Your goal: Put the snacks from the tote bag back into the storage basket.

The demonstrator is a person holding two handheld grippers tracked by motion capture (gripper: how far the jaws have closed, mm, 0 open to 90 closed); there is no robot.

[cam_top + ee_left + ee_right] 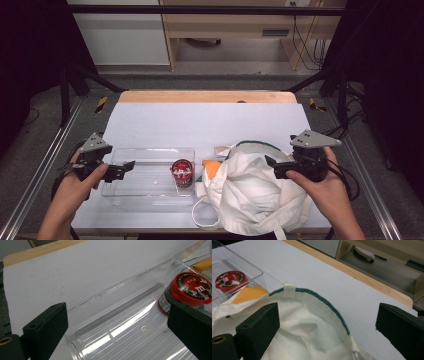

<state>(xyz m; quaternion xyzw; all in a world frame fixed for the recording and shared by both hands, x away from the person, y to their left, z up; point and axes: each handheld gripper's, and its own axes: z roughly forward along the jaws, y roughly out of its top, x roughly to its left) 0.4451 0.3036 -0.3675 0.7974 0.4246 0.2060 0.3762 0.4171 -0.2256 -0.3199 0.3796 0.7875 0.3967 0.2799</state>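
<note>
Jaws stand wide apart on both grippers, holding nothing. Right gripper (272,167) hovers over the white cloth bag (250,192), beside the clear tray (150,152) holding a red-lidded candy tub (182,172); left gripper (125,169) hangs over the tray. Unpacking seems underway; next likely calls for reaching into the bag's mouth.

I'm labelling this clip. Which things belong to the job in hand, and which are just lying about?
In the job: white cloth bag, clear plastic tray, red-lidded candy tub, orange packet.
Lying about: cables on the floor, white table cover.
</note>
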